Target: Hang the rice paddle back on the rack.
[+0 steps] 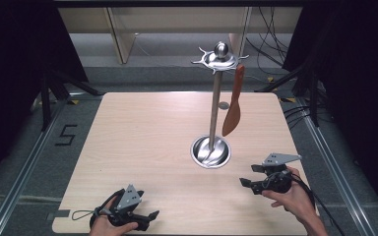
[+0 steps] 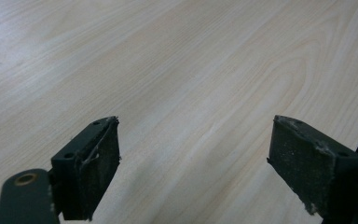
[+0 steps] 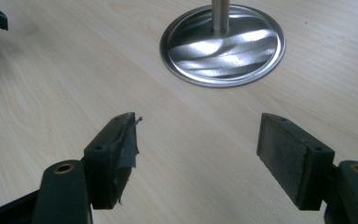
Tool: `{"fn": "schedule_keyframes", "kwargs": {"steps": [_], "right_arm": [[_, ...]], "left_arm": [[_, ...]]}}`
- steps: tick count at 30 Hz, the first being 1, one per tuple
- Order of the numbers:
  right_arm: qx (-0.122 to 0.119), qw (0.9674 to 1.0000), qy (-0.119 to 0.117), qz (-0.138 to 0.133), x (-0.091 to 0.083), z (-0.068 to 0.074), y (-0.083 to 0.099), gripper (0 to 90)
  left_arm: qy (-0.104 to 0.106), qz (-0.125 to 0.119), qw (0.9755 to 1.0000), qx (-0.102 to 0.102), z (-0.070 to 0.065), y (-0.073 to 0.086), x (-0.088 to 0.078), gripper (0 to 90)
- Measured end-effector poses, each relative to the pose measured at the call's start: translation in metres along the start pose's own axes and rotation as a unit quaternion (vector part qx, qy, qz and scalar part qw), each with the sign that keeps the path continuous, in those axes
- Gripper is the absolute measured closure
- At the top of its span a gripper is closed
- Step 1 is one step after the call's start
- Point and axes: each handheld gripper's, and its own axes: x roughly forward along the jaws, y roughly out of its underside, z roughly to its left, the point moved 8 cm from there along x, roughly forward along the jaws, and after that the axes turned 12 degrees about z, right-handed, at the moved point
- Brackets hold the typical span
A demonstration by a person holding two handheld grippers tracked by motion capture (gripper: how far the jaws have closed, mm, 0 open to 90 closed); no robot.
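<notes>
A steel utensil stand (image 1: 215, 98) rises from a round shiny base (image 1: 210, 151) near the middle of the wooden table (image 1: 142, 137). A brown wooden spatula (image 1: 234, 105) hangs from a hook on its star-shaped top (image 1: 220, 58). My right gripper (image 1: 248, 176) is open, low over the table to the right of the base, which lies ahead of its jaws (image 3: 223, 44). My left gripper (image 1: 153, 217) is open near the front edge, with only bare wood (image 2: 182, 93) between its pads.
A small round disc (image 1: 223, 105) lies on the table behind the stand. Black curtains, cables and metal rails surround the table. A "5" (image 1: 66, 135) is marked on the floor at the left.
</notes>
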Motion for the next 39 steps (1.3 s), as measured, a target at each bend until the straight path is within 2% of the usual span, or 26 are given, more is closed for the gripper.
{"fn": "schedule_keyframes", "kwargs": {"steps": [5, 6, 11, 12, 13, 14, 15, 16, 17, 18, 19, 20, 21, 22, 23, 25, 27, 30, 31, 33, 34, 35, 36, 37, 38, 39], "right_arm": [[-0.006, 1.0000, 0.001, 0.005, 0.000, 0.000, 0.004, 27.7], [0.000, 1.0000, 0.000, 0.004, 0.001, 0.001, 0.005, 27.3], [0.002, 1.0000, -0.002, 0.008, 0.000, 0.002, 0.008, 24.9], [0.006, 1.0000, 0.003, 0.007, 0.000, 0.002, 0.010, 23.5], [-0.001, 1.0000, 0.002, 0.006, 0.000, 0.001, 0.010, 22.7], [0.020, 0.9998, 0.001, 0.008, 0.000, 0.005, 0.013, 21.7], [-0.005, 1.0000, 0.003, 0.007, 0.000, 0.002, 0.012, 20.6], [0.009, 0.9999, 0.007, 0.006, 0.000, 0.004, 0.014, 19.4], [0.009, 0.9999, 0.007, 0.006, 0.000, 0.004, 0.014, 19.4], [-0.005, 0.9999, 0.012, 0.006, 0.000, 0.002, 0.015, 18.7], [0.021, 0.9996, 0.010, 0.017, 0.000, 0.006, 0.019, 18.7], [0.021, 0.9996, 0.010, 0.017, 0.000, 0.006, 0.019, 18.7], [0.004, 0.9998, 0.015, 0.014, 0.000, 0.004, 0.020, 18.7], [0.021, 0.9996, 0.011, 0.015, 0.000, 0.006, 0.022, 18.6], [0.013, 0.9997, 0.014, 0.014, 0.001, 0.005, 0.023, 18.5], [0.020, 0.9996, 0.014, 0.016, 0.001, 0.005, 0.026, 18.4], [0.012, 0.9996, 0.014, 0.021, 0.001, 0.004, 0.029, 18.4], [0.025, 0.9993, 0.014, 0.023, 0.001, 0.007, 0.035, 18.3], [0.018, 0.9995, 0.016, 0.022, 0.001, 0.007, 0.036, 18.3], [0.024, 0.9992, 0.012, 0.031, 0.001, 0.009, 0.038, 18.3], [0.023, 0.9991, 0.020, 0.029, 0.000, 0.011, 0.040, 18.3], [0.012, 0.9994, 0.018, 0.028, 0.001, 0.011, 0.040, 18.3], [0.012, 0.9994, 0.018, 0.028, 0.001, 0.011, 0.040, 18.3], [-0.007, 0.9995, 0.020, 0.022, 0.001, 0.010, 0.040, 18.3], [-0.003, 0.9994, 0.027, 0.023, 0.000, 0.010, 0.041, 18.4], [0.011, 0.9993, 0.024, 0.027, 0.000, 0.016, 0.044, 18.4]], "left_arm": [[0.000, 0.001, 1.0000, 0.000, 0.000, 0.000, 0.000, 15.8], [0.000, 0.001, 1.0000, 0.000, 0.000, 0.000, 0.000, 15.8], [0.001, 0.001, 1.0000, 0.000, 0.000, 0.000, 0.000, 15.8], [0.000, 0.001, 1.0000, 0.001, 0.000, 0.000, 0.000, 15.8], [0.000, 0.002, 1.0000, 0.003, 0.000, 0.000, 0.000, 15.8], [0.000, 0.002, 1.0000, 0.003, 0.000, 0.000, 0.000, 15.8], [0.000, 0.001, 1.0000, 0.002, 0.000, 0.000, 0.000, 15.8], [0.000, 0.002, 1.0000, 0.002, 0.000, 0.000, 0.000, 15.8], [0.000, 0.002, 1.0000, 0.002, 0.000, 0.000, 0.000, 15.8], [0.000, 0.002, 1.0000, 0.002, 0.000, 0.000, 0.000, 15.8], [0.000, 0.002, 1.0000, 0.002, 0.000, 0.000, 0.000, 15.8], [0.000, 0.002, 1.0000, 0.002, 0.000, 0.000, 0.000, 15.8], [0.000, 0.002, 1.0000, 0.003, 0.000, 0.000, 0.000, 15.8], [0.000, 0.002, 1.0000, 0.003, 0.000, 0.000, 0.000, 15.8], [0.000, 0.002, 1.0000, 0.004, 0.000, 0.000, 0.000, 15.8], [0.001, 0.002, 1.0000, 0.000, 0.000, 0.000, 0.000, 15.8], [0.001, 0.002, 1.0000, 0.000, 0.000, 0.000, 0.000, 15.8], [0.001, 0.002, 1.0000, -0.001, 0.000, 0.000, 0.000, 15.8], [0.001, 0.002, 1.0000, 0.000, 0.000, 0.000, 0.000, 15.8], [0.001, 0.002, 1.0000, -0.001, 0.000, 0.000, 0.000, 15.8], [0.001, 0.002, 1.0000, -0.001, 0.000, 0.000, 0.000, 15.8], [0.001, 0.002, 1.0000, -0.001, 0.000, 0.000, 0.000, 15.8], [0.001, 0.002, 1.0000, -0.001, 0.000, 0.000, 0.000, 15.8], [0.001, 0.001, 1.0000, -0.001, 0.000, 0.000, 0.000, 15.8], [0.001, 0.001, 1.0000, -0.001, 0.000, 0.000, 0.000, 15.8], [0.000, 0.001, 1.0000, 0.000, 0.000, 0.000, 0.000, 15.8]]}}
